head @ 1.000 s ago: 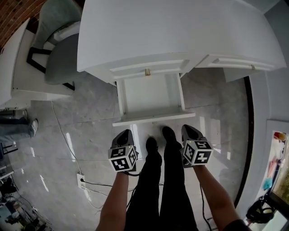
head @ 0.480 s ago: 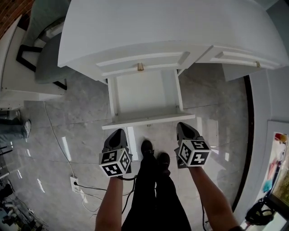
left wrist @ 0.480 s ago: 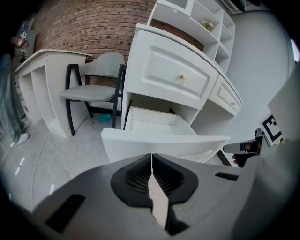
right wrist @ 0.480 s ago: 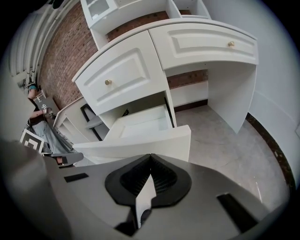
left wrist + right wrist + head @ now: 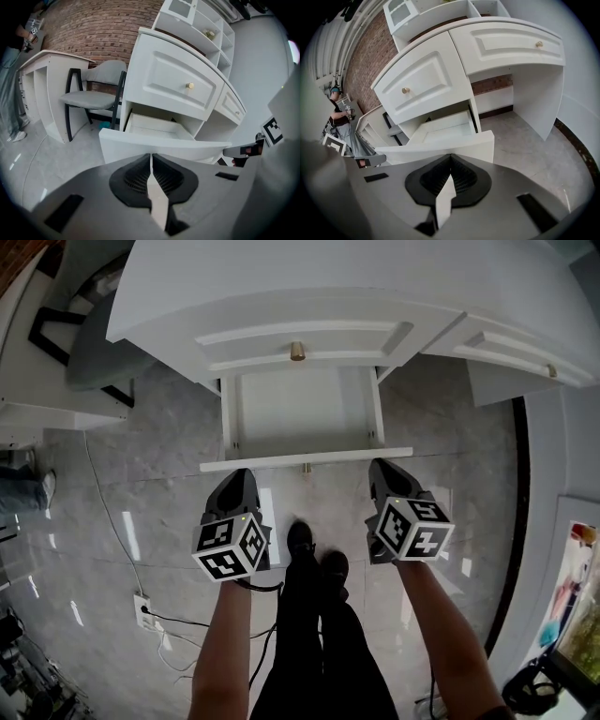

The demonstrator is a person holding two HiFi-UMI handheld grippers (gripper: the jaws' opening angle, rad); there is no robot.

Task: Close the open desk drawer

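The white desk (image 5: 328,277) has a lower drawer (image 5: 302,413) pulled out, empty inside, its front panel (image 5: 305,459) facing me. Above it is a shut drawer with a brass knob (image 5: 297,351). My left gripper (image 5: 234,476) is shut with nothing in it, its tip just short of the panel's left part. My right gripper (image 5: 380,466) is shut too, at the panel's right end. In the left gripper view the jaws (image 5: 151,155) meet right before the drawer front (image 5: 159,149). The right gripper (image 5: 450,156) likewise points at the drawer front (image 5: 440,149).
A grey chair (image 5: 98,348) and a white side table (image 5: 37,399) stand left of the desk. A power strip (image 5: 142,610) with cables lies on the glossy floor at lower left. My shoes (image 5: 314,554) are between the grippers. A person (image 5: 11,70) stands far left.
Both grippers have moved forward from about a shoe's length behind the drawer front to right up against it. The feet have stepped closer. The drawer stands as far out as before.
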